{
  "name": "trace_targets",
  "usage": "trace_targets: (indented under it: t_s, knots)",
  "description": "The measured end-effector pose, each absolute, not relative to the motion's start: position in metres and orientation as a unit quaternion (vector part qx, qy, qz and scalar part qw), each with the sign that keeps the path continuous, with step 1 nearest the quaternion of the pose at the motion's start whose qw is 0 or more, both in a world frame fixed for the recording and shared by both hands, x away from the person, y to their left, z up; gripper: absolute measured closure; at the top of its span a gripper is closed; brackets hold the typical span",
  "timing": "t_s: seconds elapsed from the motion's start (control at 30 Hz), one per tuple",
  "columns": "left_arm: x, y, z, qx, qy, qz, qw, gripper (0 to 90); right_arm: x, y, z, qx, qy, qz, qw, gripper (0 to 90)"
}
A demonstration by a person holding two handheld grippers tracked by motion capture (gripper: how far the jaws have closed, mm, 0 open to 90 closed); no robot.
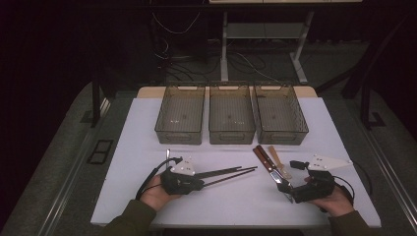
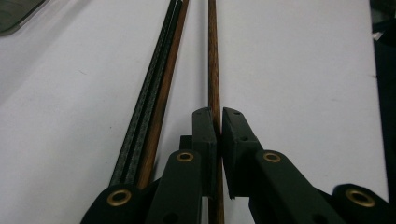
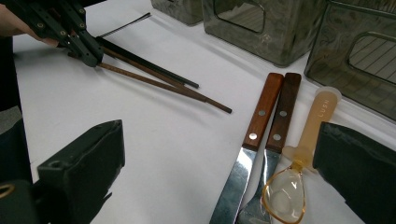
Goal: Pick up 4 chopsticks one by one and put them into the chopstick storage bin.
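Pinching one brown chopstick (image 2: pixel 213 70) between pressed-together pads, the left gripper (image 2: pixel 219 133) probably singles it out from the pair, while the right gripper (image 3: pixel 219 186) waits spread beside the knives (image 3: pixel 264 121).

Camera layout: one fixed overhead view, two gripper-mounted close views.
High view faces forward and down over the white rectangular tabletop (image 1: pixel 236 196). Each gripper view looks low along its jaws; all three share the thin dark-brown wooden chopstick (image 2: pixel 213 70), upper left in the right gripper view (image 3: pixel 163 86).
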State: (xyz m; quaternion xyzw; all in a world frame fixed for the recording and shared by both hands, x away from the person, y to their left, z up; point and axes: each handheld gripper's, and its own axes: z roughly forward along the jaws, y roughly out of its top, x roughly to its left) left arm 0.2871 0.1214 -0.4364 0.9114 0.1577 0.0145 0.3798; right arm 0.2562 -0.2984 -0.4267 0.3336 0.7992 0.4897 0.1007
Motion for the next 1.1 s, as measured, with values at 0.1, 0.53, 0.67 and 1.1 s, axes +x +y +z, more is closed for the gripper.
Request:
trace_targets:
  t_s: [0.1,0.53,0.67,1.1]
  knots:
    - [0.286,0.123,-0.435,0.909,0.162,0.009,0.384,83.6,0.256,-0.298,-0.43,0.338,0.798,0.489,0.102,2.4]
    - [0.284,0.126,-0.429,0.905,0.169,-0.011,0.39,83.5,0.259,-0.293,-0.437,0.336,0.805,0.479,0.096,2.4]
    - [0.285,0.125,-0.427,0.906,0.164,-0.011,0.39,83.6,0.258,-0.293,-0.437,0.334,0.807,0.477,0.098,2.4]
    - [0.29,0.124,-0.421,0.906,0.163,-0.015,0.391,83.5,0.257,-0.292,-0.435,0.329,0.806,0.482,0.099,2.4]
